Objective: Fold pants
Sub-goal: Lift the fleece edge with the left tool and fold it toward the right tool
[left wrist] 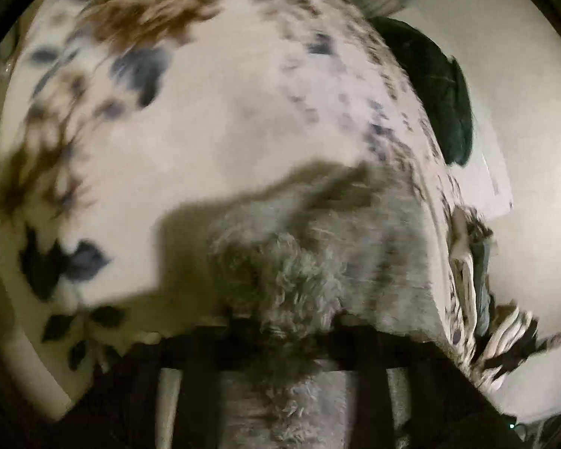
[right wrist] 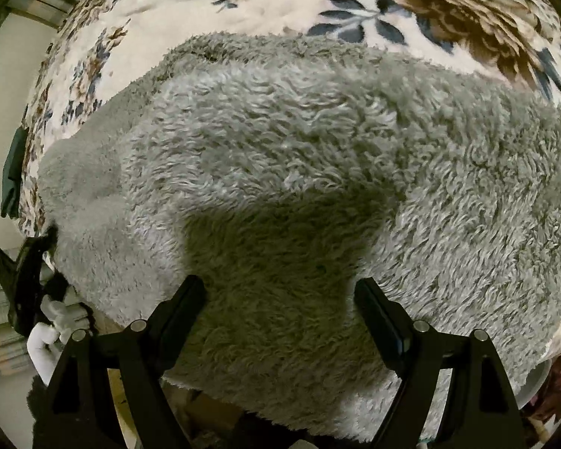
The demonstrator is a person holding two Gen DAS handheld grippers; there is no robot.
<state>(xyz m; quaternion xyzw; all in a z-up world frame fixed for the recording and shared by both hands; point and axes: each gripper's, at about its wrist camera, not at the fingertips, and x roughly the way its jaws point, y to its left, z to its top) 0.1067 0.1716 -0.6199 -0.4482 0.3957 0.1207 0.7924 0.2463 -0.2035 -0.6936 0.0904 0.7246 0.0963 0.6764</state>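
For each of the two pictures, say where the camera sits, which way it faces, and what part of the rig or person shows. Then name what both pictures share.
Left wrist: on the left gripper, angled down over the floral blanket; blurred dark fingers with grey fleece pants bunched between them.
Right wrist: on the right gripper, looking steeply down on the pants; both fingers spread open, a white-gloved hand at lower left.
Shared: pants and blanket.

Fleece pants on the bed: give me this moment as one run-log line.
grey fleece pants: on floral blanket | left claw: shut on pants fabric | right claw: open above pants
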